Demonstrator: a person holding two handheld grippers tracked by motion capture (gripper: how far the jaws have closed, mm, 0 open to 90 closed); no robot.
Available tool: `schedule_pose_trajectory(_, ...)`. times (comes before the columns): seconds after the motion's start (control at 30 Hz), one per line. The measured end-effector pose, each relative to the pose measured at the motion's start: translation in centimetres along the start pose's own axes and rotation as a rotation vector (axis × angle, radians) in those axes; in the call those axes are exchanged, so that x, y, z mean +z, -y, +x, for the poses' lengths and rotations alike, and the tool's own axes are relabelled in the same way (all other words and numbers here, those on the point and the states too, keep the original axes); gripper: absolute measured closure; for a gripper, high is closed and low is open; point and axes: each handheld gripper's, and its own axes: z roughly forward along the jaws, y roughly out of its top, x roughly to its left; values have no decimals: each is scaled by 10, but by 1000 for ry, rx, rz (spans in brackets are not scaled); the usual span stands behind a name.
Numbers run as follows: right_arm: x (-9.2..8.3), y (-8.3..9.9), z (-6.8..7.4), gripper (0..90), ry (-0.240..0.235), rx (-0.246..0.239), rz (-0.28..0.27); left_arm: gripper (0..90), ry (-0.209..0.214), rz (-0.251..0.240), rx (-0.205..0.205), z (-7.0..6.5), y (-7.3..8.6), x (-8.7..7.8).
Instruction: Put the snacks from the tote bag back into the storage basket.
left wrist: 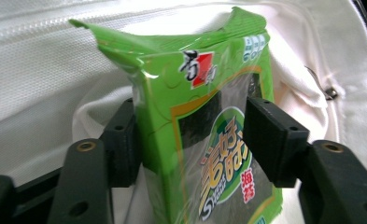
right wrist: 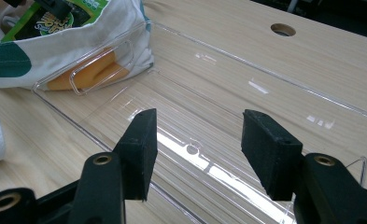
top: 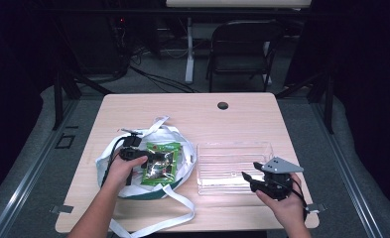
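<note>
The left gripper (top: 153, 157) pinches the green seaweed packet (left wrist: 209, 126) over the white tote bag (top: 108, 161), at nine o'clock from the clear tray (top: 232, 148). The right gripper (right wrist: 197, 149), jaws spread, hovers above the tray's five-o'clock corner; its view reveals something orange (right wrist: 95, 74) beside the bag.

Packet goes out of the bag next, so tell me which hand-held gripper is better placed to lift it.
Left. The left hand-held gripper has its jaws either side of the green seaweed snack packet in the white cloth bag. The right hand-held gripper hangs open over the clear plastic tray.
</note>
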Motion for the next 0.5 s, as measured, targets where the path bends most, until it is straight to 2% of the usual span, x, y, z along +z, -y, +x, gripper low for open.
schedule_pose_trajectory(0.13,0,0,0,457,-2,-4,-3,472,-3,-6,14,-5,0,-6)
schedule_pose_trajectory(0.27,-1,-1,-1,457,-6,0,-6,519,-1,-6,56,-11,0,-15)
schedule_pose_trajectory(0.4,1,-1,-2,456,-12,-1,-13,563,5,-1,78,-12,1,-21)
schedule_pose_trajectory(0.5,3,-2,-3,456,-14,1,-11,594,26,4,90,-10,2,-27)
